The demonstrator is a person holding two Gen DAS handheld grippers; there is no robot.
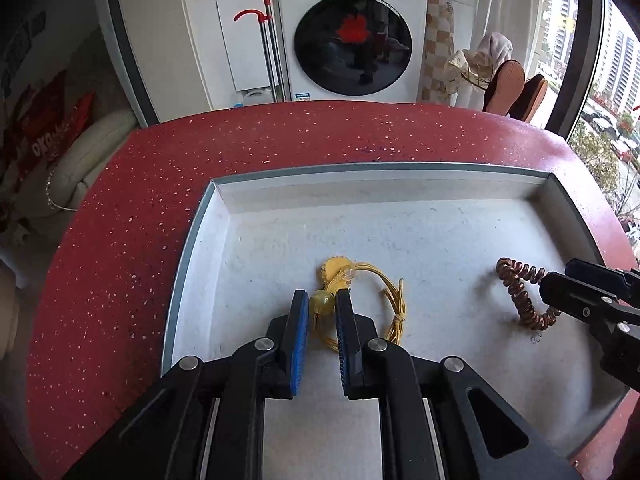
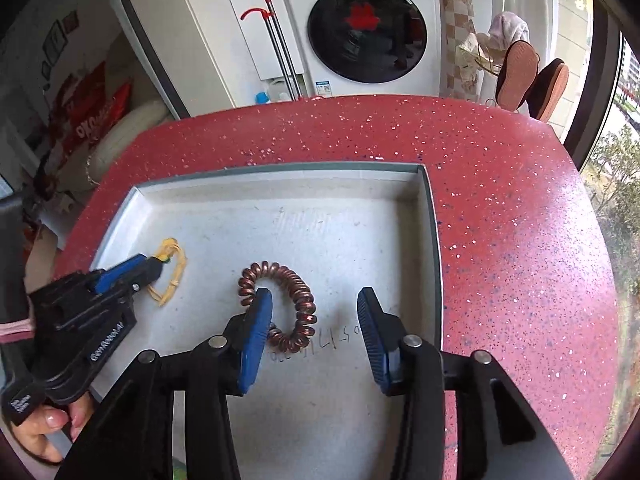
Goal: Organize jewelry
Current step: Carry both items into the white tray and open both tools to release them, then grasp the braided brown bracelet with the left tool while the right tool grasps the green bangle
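A yellow cord hair tie (image 1: pixel 394 300) with a bead and a round charm lies in a shallow grey-white tray (image 1: pixel 360 167). My left gripper (image 1: pixel 322 300) is shut on its bead, low over the tray floor. To the right a copper-coloured spiral coil band (image 2: pixel 276 270) lies flat on the tray (image 2: pixel 280 168). My right gripper (image 2: pixel 315 293) stands open over it. The left finger overlaps the band's near-left edge, and the right finger is well clear of it. The left wrist view shows the coil band (image 1: pixel 520 292) just off the right gripper (image 1: pixel 558 276).
The tray sits on a red speckled countertop (image 1: pixel 120 240) whose far edge curves round. Beyond it stand a white washing machine (image 1: pixel 348 36), a red-handled mop (image 1: pixel 266 32) and slippers (image 1: pixel 516 88) by a window. A person's hand (image 2: pixel 48 424) holds the left gripper.
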